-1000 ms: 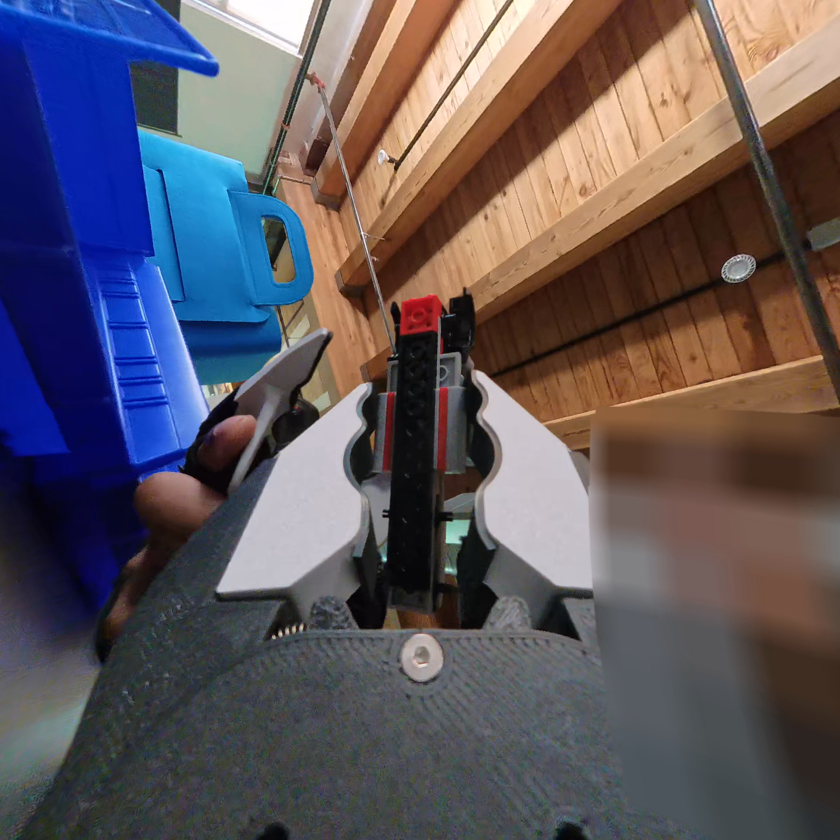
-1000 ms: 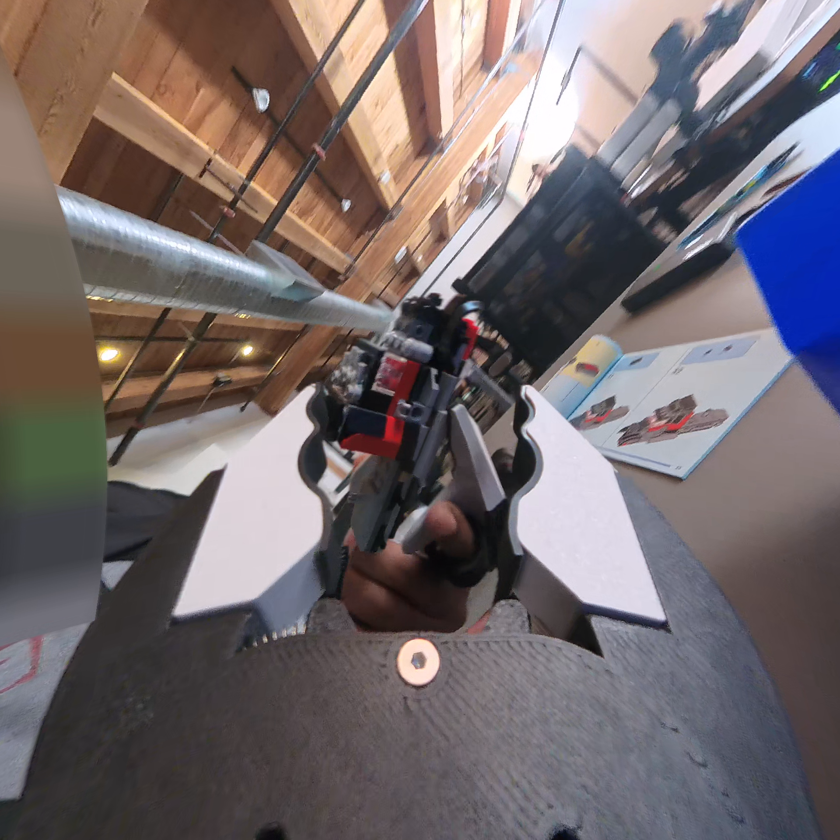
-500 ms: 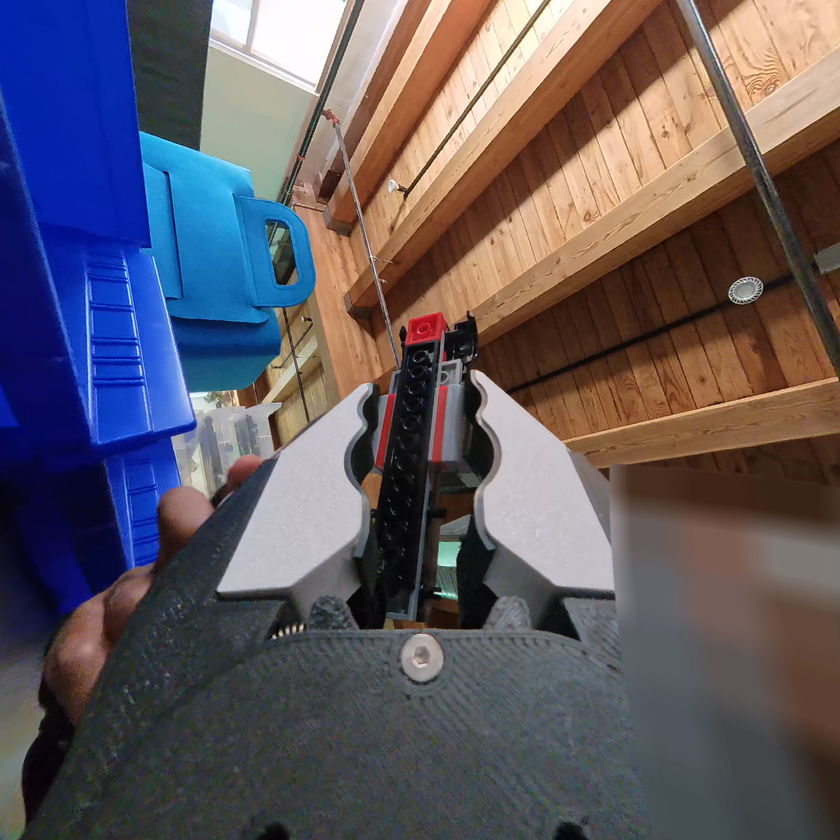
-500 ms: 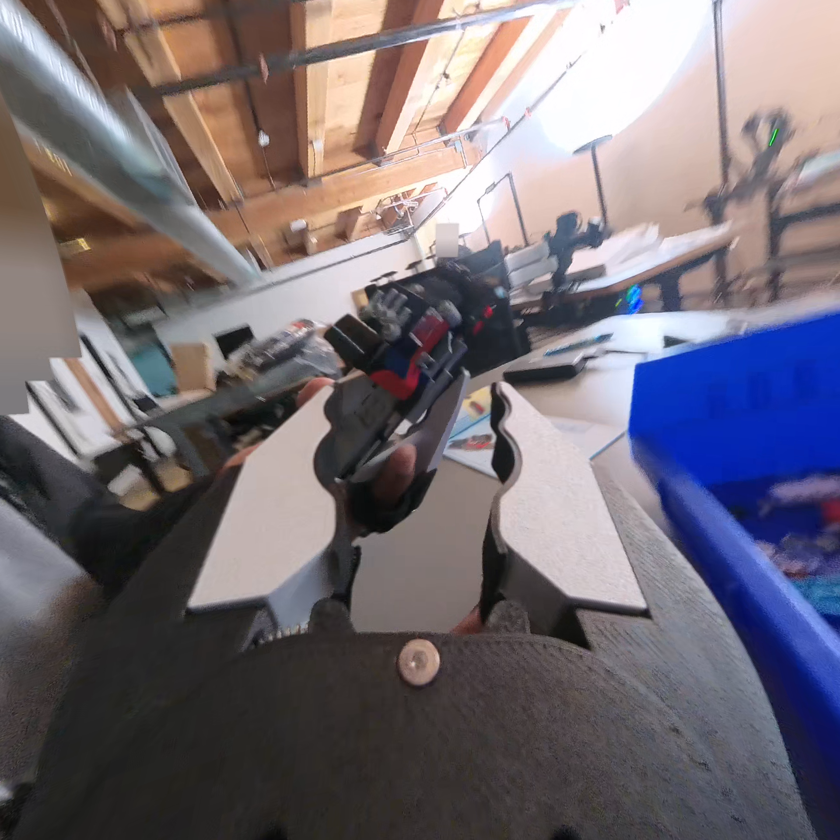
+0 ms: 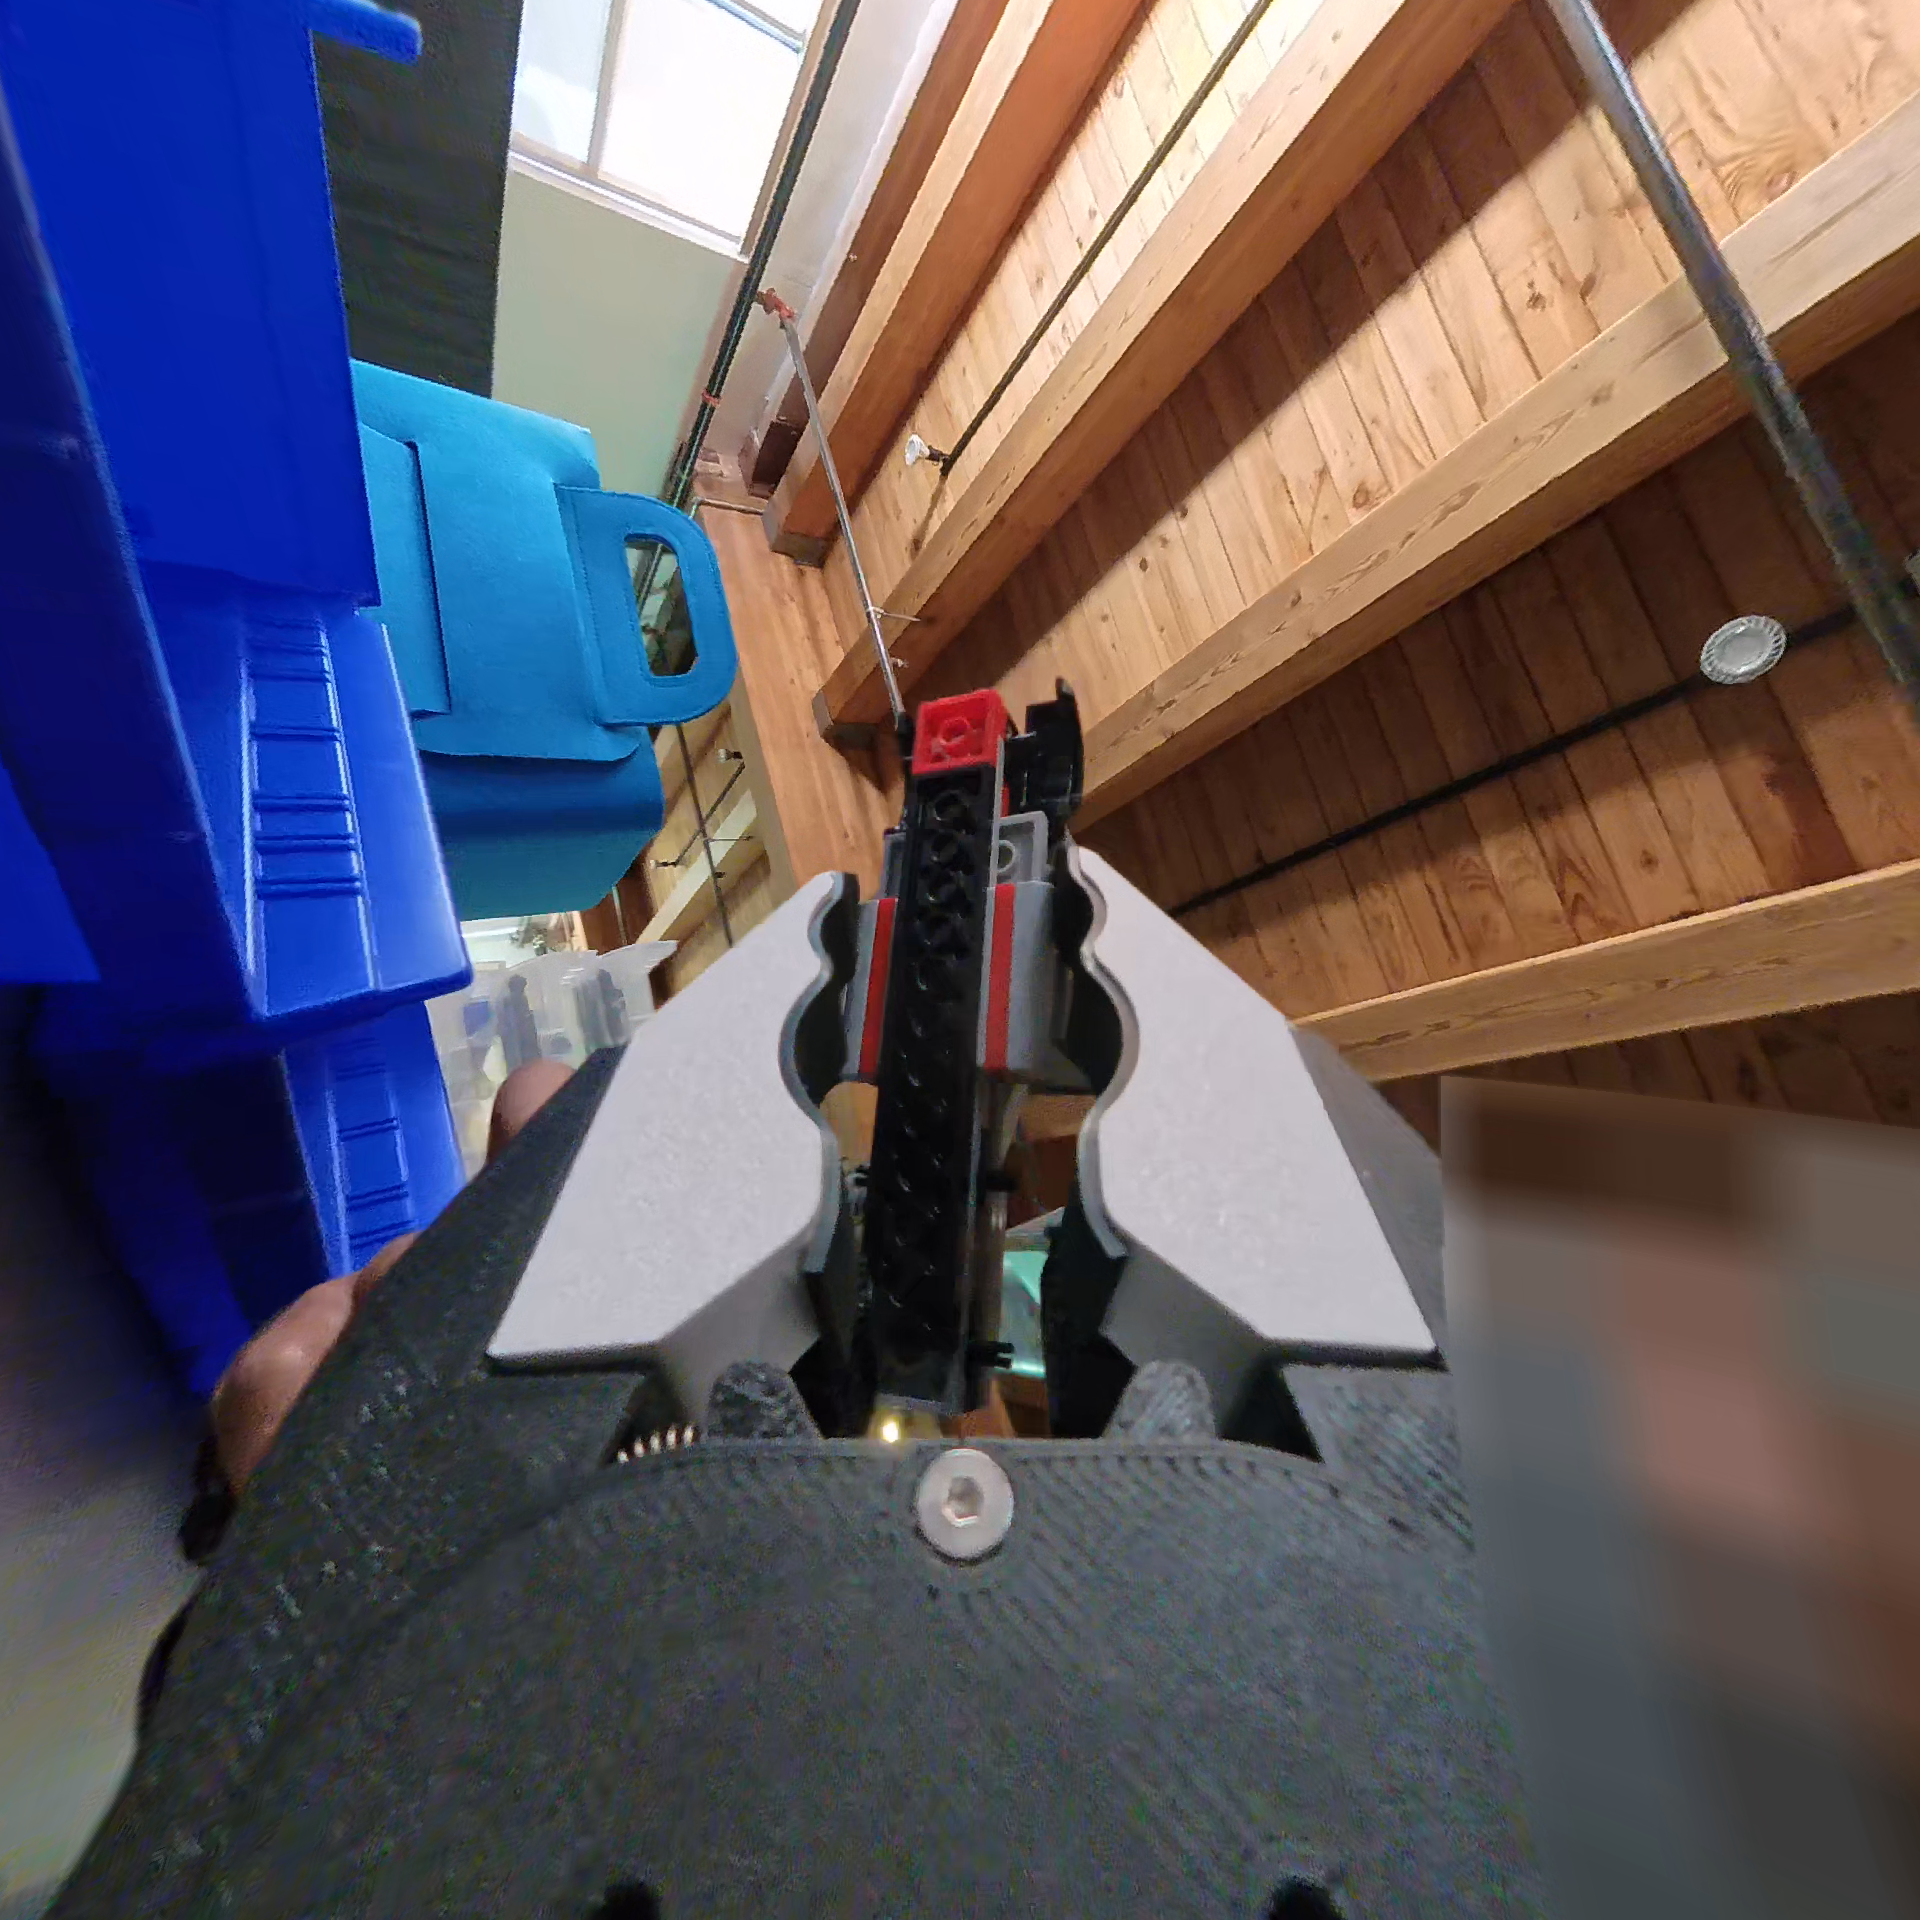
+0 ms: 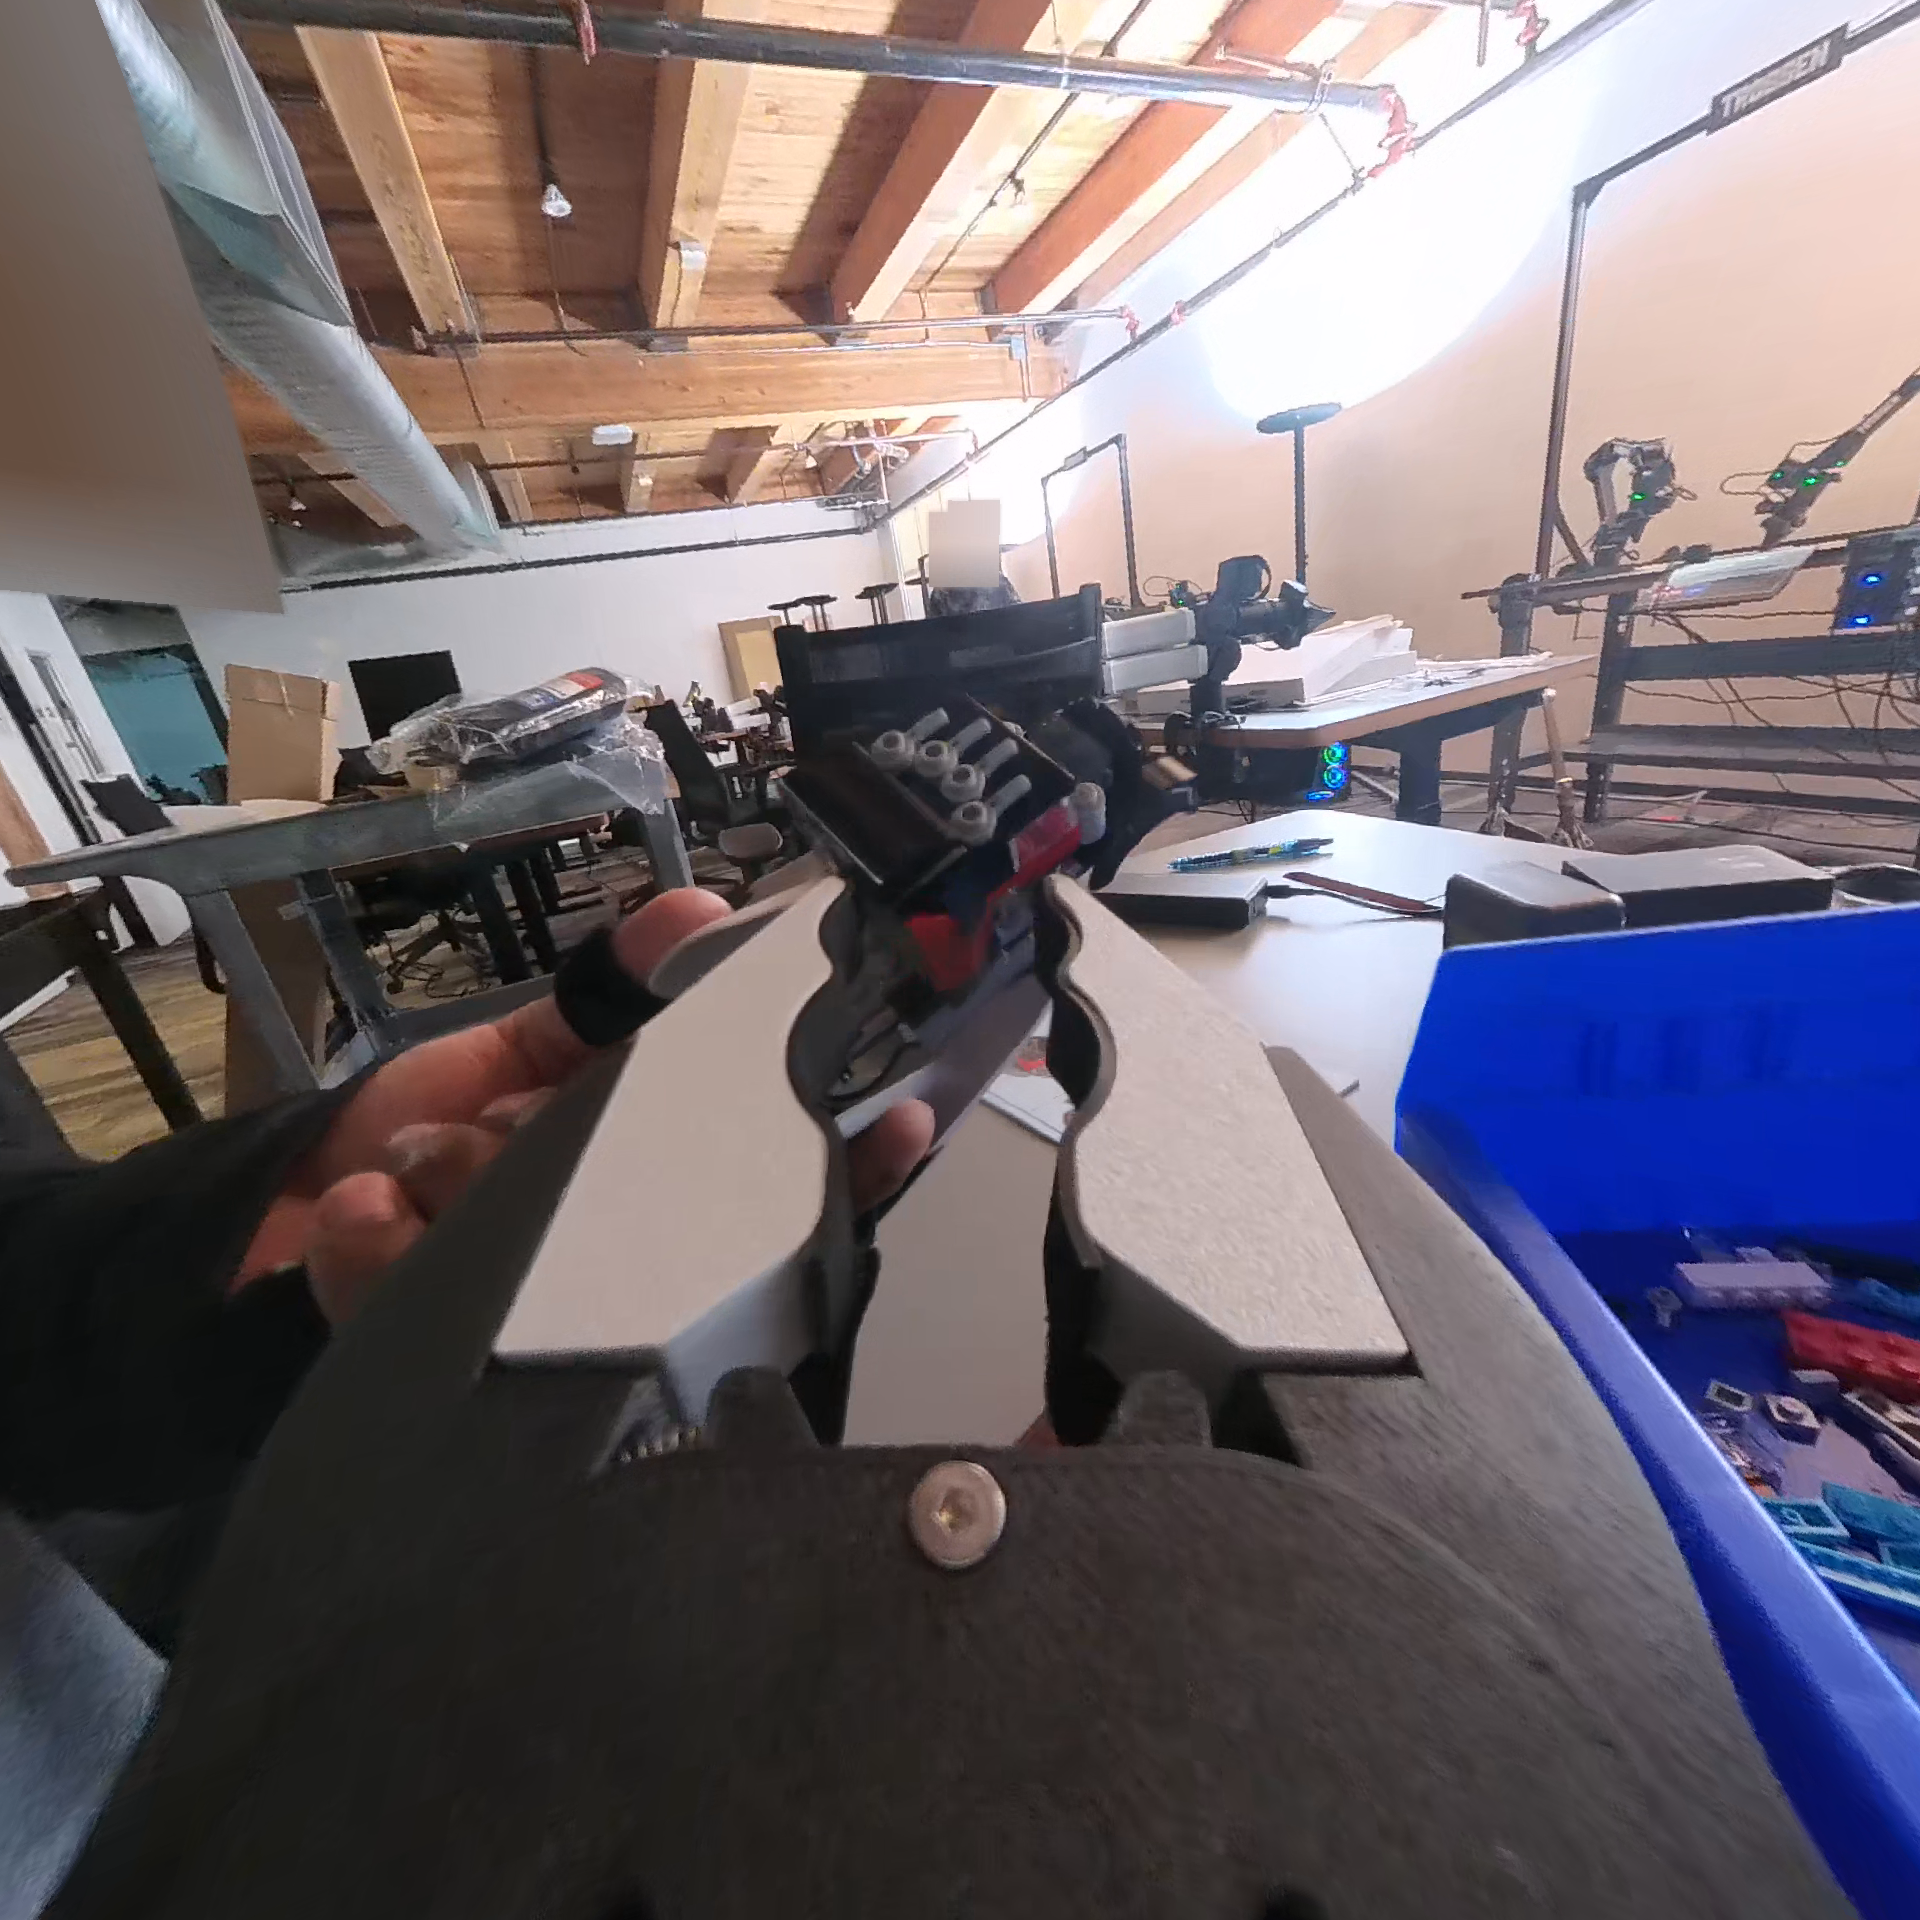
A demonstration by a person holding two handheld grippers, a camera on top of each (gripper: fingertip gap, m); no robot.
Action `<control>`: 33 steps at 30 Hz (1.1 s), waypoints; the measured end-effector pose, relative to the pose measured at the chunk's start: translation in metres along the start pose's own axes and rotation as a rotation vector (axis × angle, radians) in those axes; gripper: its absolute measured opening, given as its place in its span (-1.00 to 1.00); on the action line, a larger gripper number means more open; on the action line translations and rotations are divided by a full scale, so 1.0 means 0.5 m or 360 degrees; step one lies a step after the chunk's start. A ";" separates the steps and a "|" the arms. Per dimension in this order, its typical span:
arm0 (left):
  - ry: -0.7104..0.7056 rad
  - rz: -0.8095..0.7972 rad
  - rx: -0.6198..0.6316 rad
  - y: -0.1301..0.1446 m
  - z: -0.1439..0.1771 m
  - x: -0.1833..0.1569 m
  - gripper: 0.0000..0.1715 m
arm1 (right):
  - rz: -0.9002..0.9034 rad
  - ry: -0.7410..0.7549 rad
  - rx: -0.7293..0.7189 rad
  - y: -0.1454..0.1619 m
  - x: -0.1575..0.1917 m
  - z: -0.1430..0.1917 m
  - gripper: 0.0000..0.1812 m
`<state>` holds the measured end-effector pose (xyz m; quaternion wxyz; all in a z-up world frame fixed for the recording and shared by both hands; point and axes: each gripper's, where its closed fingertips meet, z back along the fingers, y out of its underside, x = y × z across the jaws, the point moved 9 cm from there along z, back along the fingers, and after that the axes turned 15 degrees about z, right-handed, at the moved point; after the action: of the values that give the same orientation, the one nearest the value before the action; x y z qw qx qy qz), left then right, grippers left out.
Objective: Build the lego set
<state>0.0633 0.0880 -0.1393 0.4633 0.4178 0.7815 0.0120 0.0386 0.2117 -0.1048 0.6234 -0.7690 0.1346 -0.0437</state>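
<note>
My left gripper (image 5: 954, 883) points up at the wooden ceiling and is shut on the lego model (image 5: 930, 1039), a long black plate with red and grey side parts and a red brick on top. In the right wrist view the same model (image 6: 935, 821) shows its black top with grey studs, held up by the person's hand (image 6: 468, 1101). My right gripper (image 6: 940, 899) is empty, its jaws a narrow gap apart, just in front of the model. I cannot tell whether its tips touch it.
A blue bin (image 6: 1538, 1049) with several loose lego pieces stands at the right on the pale table (image 6: 1320, 935). Blue bins (image 5: 208, 623) and a lighter blue case (image 5: 499, 675) rise close on the left gripper's left. A booklet corner (image 6: 1023, 1101) lies beyond the fingers.
The right gripper has tilted down from the ceiling to level, and its jaws have narrowed. It has left the left wrist view. The left gripper still holds the model.
</note>
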 end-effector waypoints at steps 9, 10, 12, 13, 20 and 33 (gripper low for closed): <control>-0.0139 -0.0229 0.0160 -0.025 0.002 -0.028 -0.53 | -0.0010 0.0039 -0.0002 -0.005 -0.015 -0.011 -0.78; -0.0152 -0.0248 0.0174 -0.027 0.002 -0.031 -0.51 | 0.0005 0.0039 0.0005 -0.005 -0.014 -0.015 -0.78; -0.0177 -0.0279 0.0208 -0.029 0.002 -0.038 -0.47 | 0.0030 0.0033 0.0023 -0.009 -0.013 -0.017 -0.79; -0.0200 -0.0297 0.0227 -0.029 0.002 -0.041 -0.45 | 0.0041 0.0034 0.0032 -0.010 -0.013 -0.020 -0.79; -0.0352 -0.0361 0.0317 -0.035 0.005 -0.062 -0.42 | 0.0168 0.0024 0.0049 -0.025 -0.017 -0.020 -0.79; -0.0415 -0.0314 0.0478 -0.028 0.002 -0.071 -0.10 | 0.0509 0.0072 0.0168 -0.036 -0.010 -0.028 -0.80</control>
<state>0.0627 0.0549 -0.1201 0.4921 0.4015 0.7450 -0.2040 0.0330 0.2030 -0.0839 0.6588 -0.7027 0.2669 0.0317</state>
